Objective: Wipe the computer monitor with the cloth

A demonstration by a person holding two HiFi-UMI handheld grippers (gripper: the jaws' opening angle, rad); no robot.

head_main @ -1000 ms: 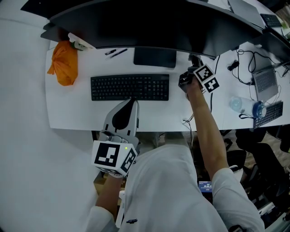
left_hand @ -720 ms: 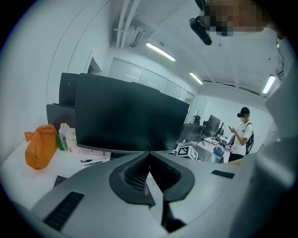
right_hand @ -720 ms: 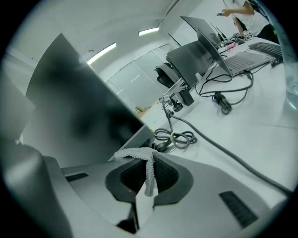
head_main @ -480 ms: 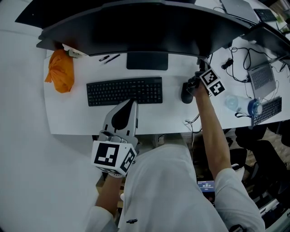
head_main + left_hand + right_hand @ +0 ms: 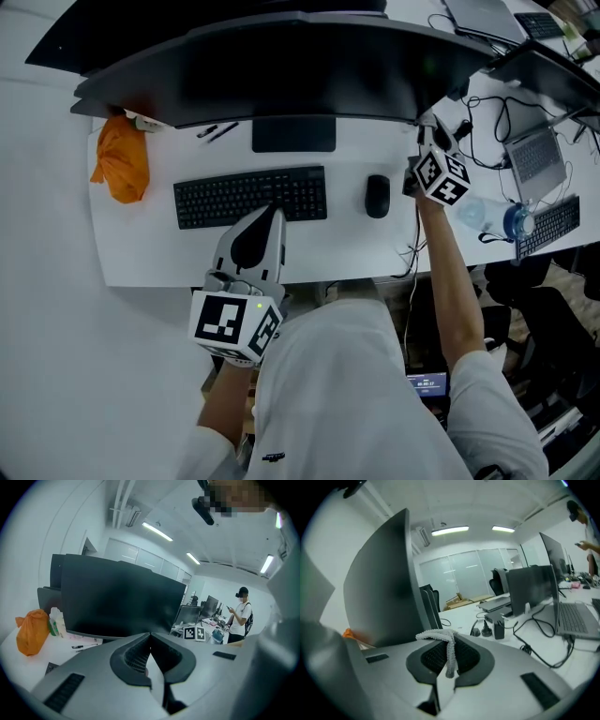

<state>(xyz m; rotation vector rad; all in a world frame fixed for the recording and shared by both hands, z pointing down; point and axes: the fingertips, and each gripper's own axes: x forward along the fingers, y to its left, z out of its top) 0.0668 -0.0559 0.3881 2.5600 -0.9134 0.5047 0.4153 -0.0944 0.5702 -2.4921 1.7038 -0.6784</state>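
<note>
The wide curved black monitor spans the back of the white desk. My right gripper is up by the monitor's right end, shut on a small pale knitted cloth. In the right gripper view the monitor rises close on the left, and the cloth drapes over the closed jaws of the right gripper. My left gripper hovers over the desk's front edge, just in front of the keyboard. Its jaws are shut with nothing between them. In its own view the left gripper points at the dark screen.
A black mouse lies right of the keyboard. An orange bag sits at the desk's left rear. Pens lie under the screen. Cables, a laptop and a water bottle crowd the desk to the right.
My right gripper has moved from over the mouse to the right and back, up to the monitor's right end. The mouse now lies uncovered. The left gripper has stayed put.
</note>
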